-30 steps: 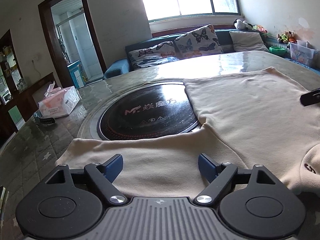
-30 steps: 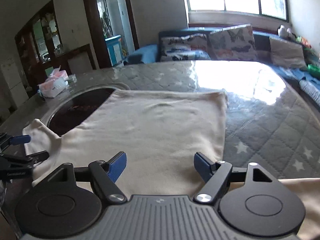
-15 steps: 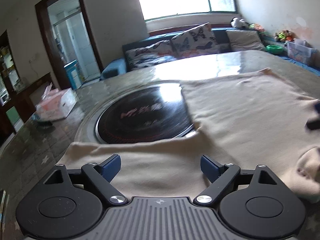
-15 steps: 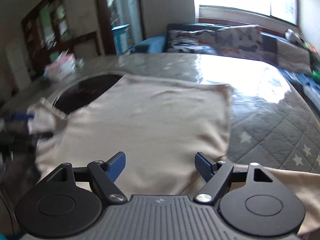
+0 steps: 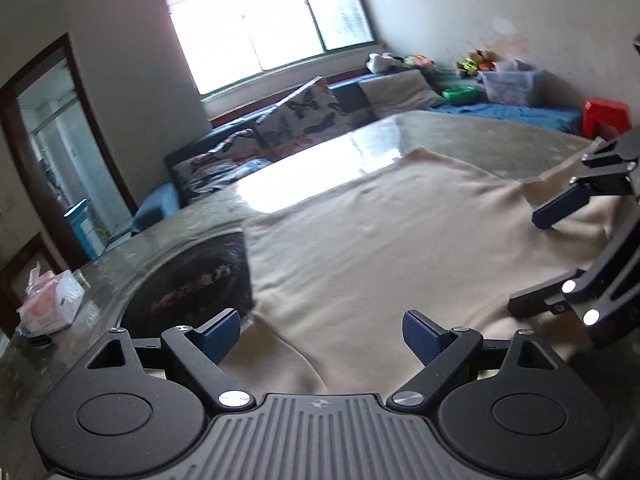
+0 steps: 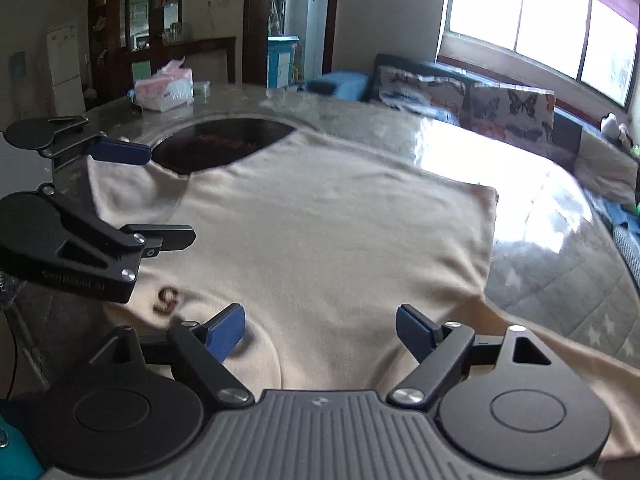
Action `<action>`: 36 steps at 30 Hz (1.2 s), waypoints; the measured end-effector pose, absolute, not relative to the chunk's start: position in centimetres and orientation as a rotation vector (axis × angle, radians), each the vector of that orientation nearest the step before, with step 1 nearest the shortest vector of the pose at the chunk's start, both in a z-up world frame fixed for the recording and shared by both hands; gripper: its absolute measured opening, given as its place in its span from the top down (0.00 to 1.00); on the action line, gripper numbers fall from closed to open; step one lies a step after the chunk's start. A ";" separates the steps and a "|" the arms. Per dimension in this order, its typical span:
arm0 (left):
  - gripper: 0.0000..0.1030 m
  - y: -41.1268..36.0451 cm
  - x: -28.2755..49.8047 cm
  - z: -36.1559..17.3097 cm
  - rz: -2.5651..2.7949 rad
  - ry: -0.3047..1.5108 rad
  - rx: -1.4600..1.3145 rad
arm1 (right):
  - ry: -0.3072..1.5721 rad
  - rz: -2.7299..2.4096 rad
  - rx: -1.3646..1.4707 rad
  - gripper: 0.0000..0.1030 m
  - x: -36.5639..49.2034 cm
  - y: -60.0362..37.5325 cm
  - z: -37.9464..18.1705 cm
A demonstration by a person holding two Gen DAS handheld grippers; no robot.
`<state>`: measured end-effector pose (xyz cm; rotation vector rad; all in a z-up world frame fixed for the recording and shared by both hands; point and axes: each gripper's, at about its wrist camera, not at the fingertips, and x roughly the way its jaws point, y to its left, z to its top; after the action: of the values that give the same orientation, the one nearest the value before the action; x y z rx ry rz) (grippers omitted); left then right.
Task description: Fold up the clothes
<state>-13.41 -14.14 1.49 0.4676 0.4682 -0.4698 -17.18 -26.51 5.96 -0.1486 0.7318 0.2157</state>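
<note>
We have the cream shirt spread flat on the bench, hem toward 12 o'clock, so its edges are easy to reach. The left gripper fingers stand apart, empty; the right gripper fingers have just widened, empty over the collar, ready for a fold.

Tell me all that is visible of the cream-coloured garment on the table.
The cream-coloured garment looks like soft knit fabric. It lies spread nearly flat on the glossy table, with light wrinkles. One sleeve reaches toward the round black inset, whose edge the body partly covers. A small brown mark sits near the neckline. The open left gripper and open right gripper are over its near edge, neither gripping it.
</note>
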 end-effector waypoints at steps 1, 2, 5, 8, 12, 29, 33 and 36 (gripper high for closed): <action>0.12 -14.0 -13.6 1.2 -0.470 0.477 0.472 | 0.737 0.216 -0.146 0.18 -17.3 -26.5 5.8; 0.12 -13.9 -13.8 1.0 -0.470 0.485 0.477 | 0.735 0.217 -0.142 0.18 -17.4 -26.6 5.7; 0.12 -13.1 -14.6 1.1 -0.462 0.474 0.461 | 0.723 0.211 -0.136 0.18 -17.5 -26.8 6.1; 0.12 -11.7 -14.2 1.6 -0.403 0.470 0.409 | 0.699 0.229 -0.143 0.17 -17.5 -26.3 6.8; 0.12 -10.0 -12.7 1.5 -0.329 0.508 0.369 | 0.677 0.299 -0.175 0.17 -16.7 -24.7 7.2; 0.12 -8.9 -12.6 0.3 -0.311 0.512 0.412 | 0.716 0.466 -0.278 0.18 -15.7 -20.1 6.1; 0.12 -9.3 -12.9 1.0 -0.325 0.493 0.418 | 0.675 0.423 -0.203 0.18 -16.7 -22.0 7.5; 0.12 -10.4 -12.8 1.8 -0.352 0.468 0.415 | 0.665 0.348 -0.151 0.18 -17.5 -24.3 8.1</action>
<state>-12.82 -10.38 1.83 0.4147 0.4676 -0.3517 -17.51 -24.27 8.12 -0.1512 0.6650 0.3476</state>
